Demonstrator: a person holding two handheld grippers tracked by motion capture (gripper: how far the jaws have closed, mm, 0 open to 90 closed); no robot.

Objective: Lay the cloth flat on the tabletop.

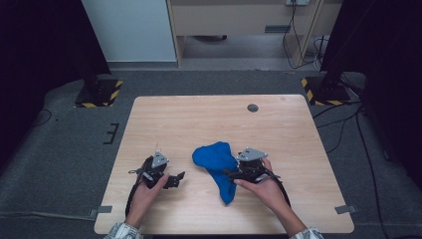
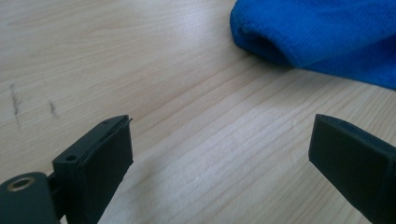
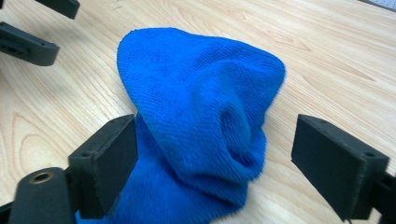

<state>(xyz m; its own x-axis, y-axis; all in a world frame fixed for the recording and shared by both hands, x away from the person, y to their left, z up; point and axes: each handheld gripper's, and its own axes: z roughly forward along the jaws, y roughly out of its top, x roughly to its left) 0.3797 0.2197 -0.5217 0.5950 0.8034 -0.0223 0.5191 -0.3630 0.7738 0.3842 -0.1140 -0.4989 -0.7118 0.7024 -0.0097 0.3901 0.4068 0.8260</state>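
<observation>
While the right hand-held gripper stands wide open, the crumpled blue cloth lies between its jaws, ungripped, on the counter. Left hand-held gripper: open, empty, cloth just ahead.

Blue cloth is lying bunched between both grippers; bare table beyond is staying open for passing.
</observation>
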